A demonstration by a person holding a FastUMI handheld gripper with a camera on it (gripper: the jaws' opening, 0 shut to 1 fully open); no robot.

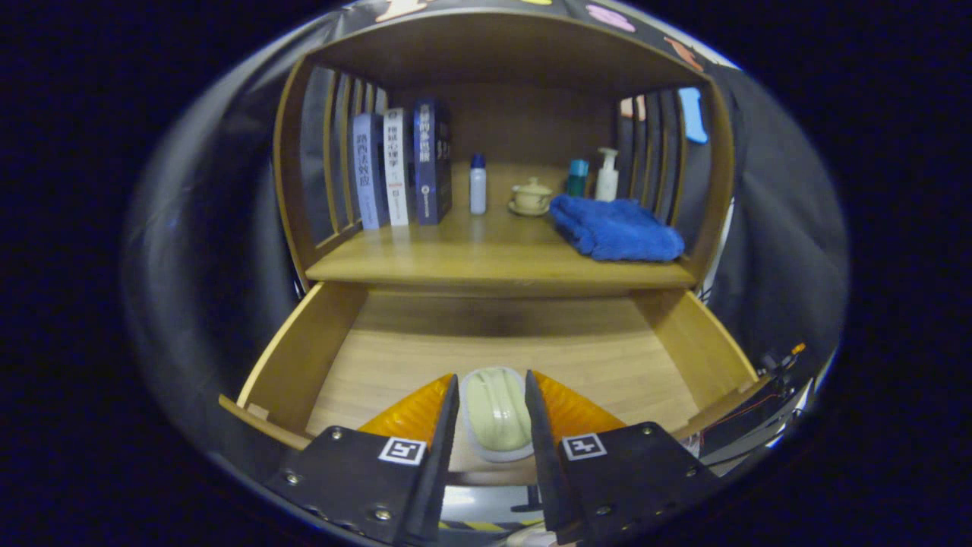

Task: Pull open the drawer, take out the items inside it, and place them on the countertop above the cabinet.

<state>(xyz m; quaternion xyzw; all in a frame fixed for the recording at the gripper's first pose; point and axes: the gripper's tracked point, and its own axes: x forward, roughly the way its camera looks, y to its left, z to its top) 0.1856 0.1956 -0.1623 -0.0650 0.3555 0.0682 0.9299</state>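
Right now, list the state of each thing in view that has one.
Drawer: pulled open.
Pale oval item: lying in the drawer, between the gripper's fingers.
Gripper: fingers on either side of the item; contact cannot be told.
Blue towel: folded on the countertop.
Books: upright.

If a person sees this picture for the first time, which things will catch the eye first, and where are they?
First comes the pale oval object lying in the open drawer, right between the fingers of the gripper, which flank it closely; whether they press on it I cannot tell. Next is the folded blue towel on the countertop above, with upright books standing further back.
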